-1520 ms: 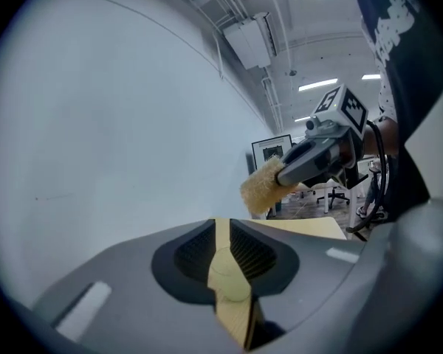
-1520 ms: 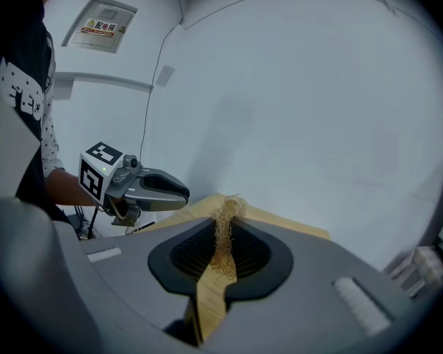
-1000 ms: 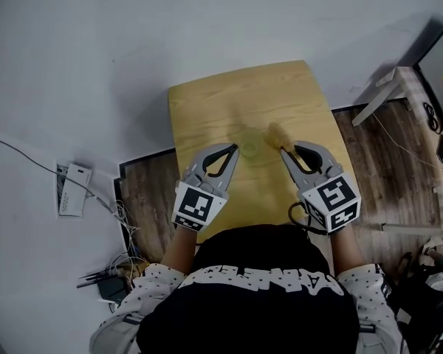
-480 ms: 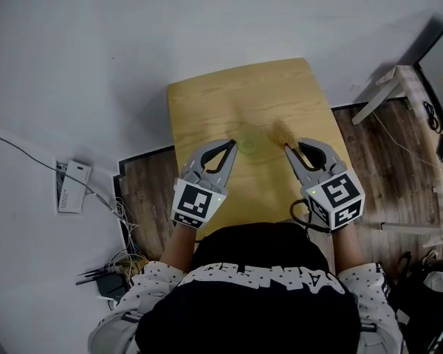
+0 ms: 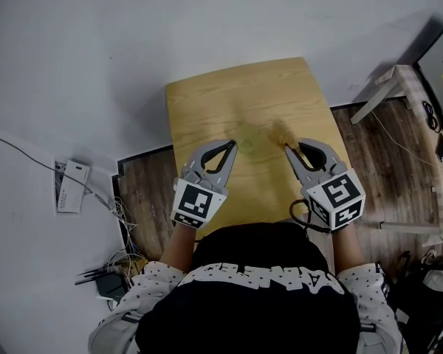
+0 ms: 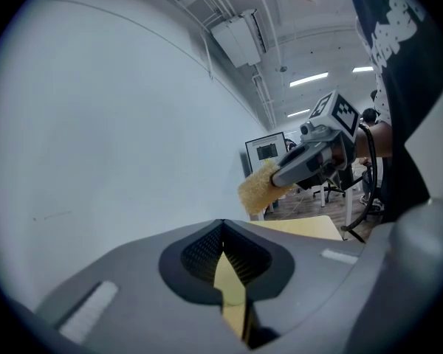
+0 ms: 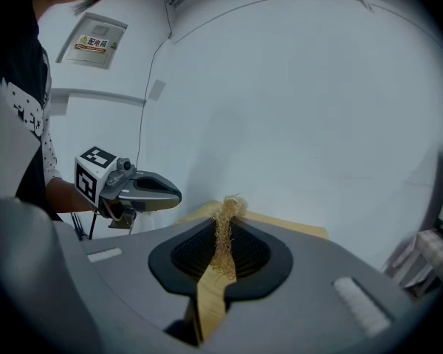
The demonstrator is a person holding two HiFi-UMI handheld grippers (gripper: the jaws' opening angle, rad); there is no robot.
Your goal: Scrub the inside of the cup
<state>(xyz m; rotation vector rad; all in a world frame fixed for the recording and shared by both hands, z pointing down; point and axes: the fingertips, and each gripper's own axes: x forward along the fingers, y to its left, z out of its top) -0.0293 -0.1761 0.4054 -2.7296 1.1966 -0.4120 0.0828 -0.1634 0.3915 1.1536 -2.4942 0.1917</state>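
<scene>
**Item under task:** a small, translucent, pale yellow-green round cup [image 5: 249,147]. From above it reads as a faint ring that barely stands out from the light wooden tabletop [image 5: 236,87]. It stands upright between your two grippers, just beyond the tip of your left gripper [image 5: 233,147] and just left of the tip of your right gripper [image 5: 287,150].

**Left gripper:** the jaws are drawn together at the tips, and only tabletop shows through the slot behind them. In the head view the tip lies against the left side of the cup's rim. Whether it pinches the wall cannot be told.

**Right gripper:** the jaws are closed on a tan, coarse-fibred scrubbing pad [image 5: 280,133]. Fibres run down between the jaws and a tuft stands out past the tips. The pad sits just ahead of this gripper's tip, close beside the cup's right edge. In the left gripper view it is raised above the tabletop.

**Hidden or hard to make out:**
- The cup shows in neither gripper view, because each gripper's own grey body covers the lower field.
- The cup's inside and depth are not legible from above.
- Contact between scrubbing pad and cup cannot be confirmed.
- Your dark-clad torso [image 5: 247,286] cuts off the near edge of the tabletop in the head view
</scene>
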